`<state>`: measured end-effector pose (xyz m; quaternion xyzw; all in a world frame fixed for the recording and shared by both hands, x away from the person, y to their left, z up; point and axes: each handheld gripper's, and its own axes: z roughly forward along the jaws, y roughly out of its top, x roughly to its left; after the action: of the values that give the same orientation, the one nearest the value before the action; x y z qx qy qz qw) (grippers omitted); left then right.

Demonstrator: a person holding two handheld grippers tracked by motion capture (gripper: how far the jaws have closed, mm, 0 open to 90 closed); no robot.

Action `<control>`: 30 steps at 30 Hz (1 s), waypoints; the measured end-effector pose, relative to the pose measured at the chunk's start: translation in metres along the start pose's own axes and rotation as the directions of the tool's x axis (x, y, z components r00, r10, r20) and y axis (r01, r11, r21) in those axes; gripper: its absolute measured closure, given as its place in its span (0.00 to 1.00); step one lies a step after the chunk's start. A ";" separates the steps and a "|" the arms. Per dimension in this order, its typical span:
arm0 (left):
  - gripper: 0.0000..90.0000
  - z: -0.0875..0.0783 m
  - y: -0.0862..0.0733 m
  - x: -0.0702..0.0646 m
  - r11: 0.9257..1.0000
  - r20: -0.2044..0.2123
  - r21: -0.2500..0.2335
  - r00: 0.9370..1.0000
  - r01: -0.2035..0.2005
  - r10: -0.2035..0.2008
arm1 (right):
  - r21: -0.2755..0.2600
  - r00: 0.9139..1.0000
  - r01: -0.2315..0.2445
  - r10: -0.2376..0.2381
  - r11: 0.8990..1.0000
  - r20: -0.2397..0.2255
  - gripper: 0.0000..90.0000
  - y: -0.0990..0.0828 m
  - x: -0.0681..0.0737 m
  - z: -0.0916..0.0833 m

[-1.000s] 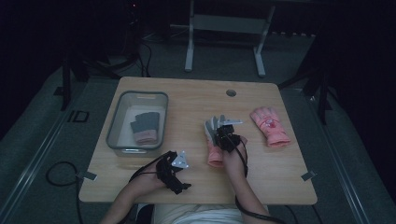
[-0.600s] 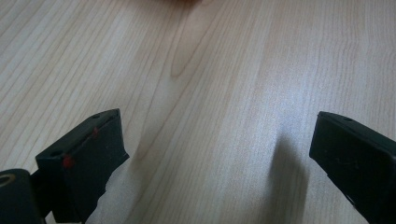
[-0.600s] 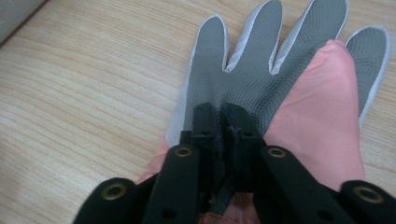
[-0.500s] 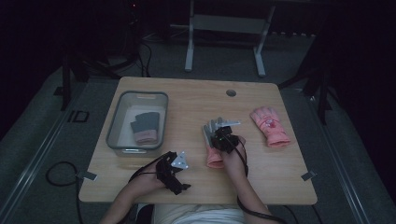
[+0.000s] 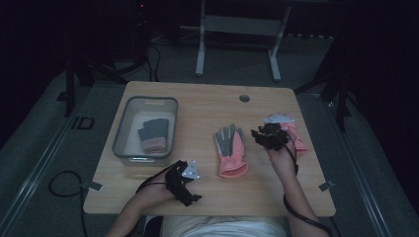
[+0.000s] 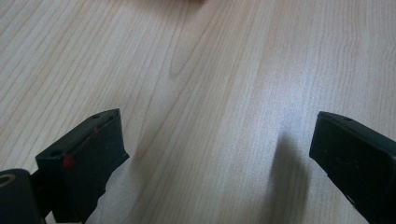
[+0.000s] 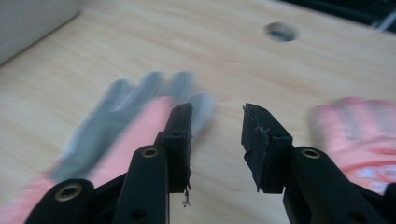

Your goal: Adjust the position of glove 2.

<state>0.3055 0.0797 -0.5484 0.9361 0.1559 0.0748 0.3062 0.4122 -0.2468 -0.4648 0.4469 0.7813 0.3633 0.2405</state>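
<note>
My right claw (image 5: pixel 261 134) is off the near glove (image 5: pixel 230 153) now, jaws part-spread and just been opening, nothing between them. From the right gripper view the gap (image 7: pixel 216 122) is bare desk (image 7: pixel 140 46); the grey-palmed glove (image 7: pixel 126 121) lies to one side and the pink glove (image 7: pixel 359 135) to the other, both blurred. In the high view the claw hangs over the pink glove (image 5: pixel 299 140) at the right of the desk (image 5: pixel 207 103), with the near glove flat in the middle, fingers pointing away from me, cuff toward me. A third glove (image 5: pixel 153 134) sits folded in the bin (image 5: pixel 123 133) at the left.

My left claw (image 5: pixel 184 183) rests near the front edge, spread wide, with plain wood (image 6: pixel 210 70) between the jaws and nothing pinched.

What worries me: the pink glove is the likely next pick, and my jaws are only partly spread (maybe too narrow for a bunched cuff). Come down like this and one jaw could land on top of the fabric and shove it toward the right edge instead of straddling it. Pinch only a finger and the rest will dangle and could snag the bin's rim on the way over. The carry also passes over the near glove, so a low sweep could drag it askew. And my trailing cable (image 5: pixel 296 207) lies close by; a hasty swing could tug it across the desk.
</note>
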 end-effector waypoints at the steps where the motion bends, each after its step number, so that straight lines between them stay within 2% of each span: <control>1: 0.03 0.000 0.000 0.000 1.000 -0.001 0.005 1.000 -0.004 0.004 | -0.007 1.000 -0.003 0.003 1.000 0.010 0.69 -0.001 -0.010 -0.003; 4: 0.03 0.001 0.000 -0.001 1.000 -0.002 0.008 1.000 -0.010 0.010 | -0.012 0.999 0.021 -0.021 1.000 0.024 0.69 -0.006 -0.039 -0.008; 6: 0.03 0.001 0.000 -0.002 1.000 -0.001 0.005 1.000 -0.005 0.005 | 0.013 0.998 0.032 -0.032 0.999 0.062 0.69 -0.012 -0.058 -0.010; 9: 0.03 0.000 0.000 -0.001 1.000 -0.006 0.000 1.000 -0.005 0.005 | 0.018 0.997 0.006 -0.007 1.000 0.082 0.67 -0.019 -0.085 -0.014; 11: 0.03 0.000 0.000 0.000 1.000 -0.023 -0.006 1.000 -0.003 0.003 | 0.027 0.996 0.002 -0.005 1.000 0.086 0.65 -0.022 -0.099 -0.013; 12: 0.03 0.000 0.000 0.000 1.000 -0.023 -0.006 1.000 -0.003 0.003 | 0.027 0.996 0.002 -0.005 1.000 0.086 0.65 -0.022 -0.099 -0.013; 14: 0.03 0.000 0.000 -0.001 1.000 -0.019 -0.013 1.000 -0.004 0.004 | 0.039 0.996 0.009 -0.012 0.999 0.087 0.63 -0.025 -0.113 -0.009; 19: 0.03 0.001 0.000 -0.001 1.000 -0.014 -0.011 1.000 -0.002 0.002 | 0.062 0.995 0.016 -0.021 0.998 0.093 0.59 -0.027 -0.124 0.001; 22: 0.03 0.000 0.000 -0.001 1.000 -0.010 -0.011 1.000 -0.002 0.002 | 0.088 0.994 0.027 -0.036 0.996 0.100 0.56 -0.028 -0.131 0.016; 24: 0.03 0.000 0.000 -0.001 1.000 -0.008 -0.013 1.000 -0.002 0.002 | 0.098 0.994 0.030 -0.041 0.995 0.104 0.55 -0.029 -0.132 0.020; 26: 0.03 0.000 -0.001 -0.001 1.000 -0.006 -0.016 1.000 0.002 -0.002 | 0.131 0.993 0.046 -0.060 0.990 0.106 0.54 -0.034 -0.132 0.030; 30: 0.03 -0.001 -0.002 0.000 1.000 -0.007 -0.012 1.000 0.000 0.000 | 0.163 0.993 0.042 -0.060 0.986 0.102 0.51 -0.043 -0.133 0.042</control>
<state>0.3045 0.0817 -0.5487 0.9341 0.1565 0.0791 0.3111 0.4842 -0.3624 -0.5175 0.4634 0.8053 0.2684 0.2544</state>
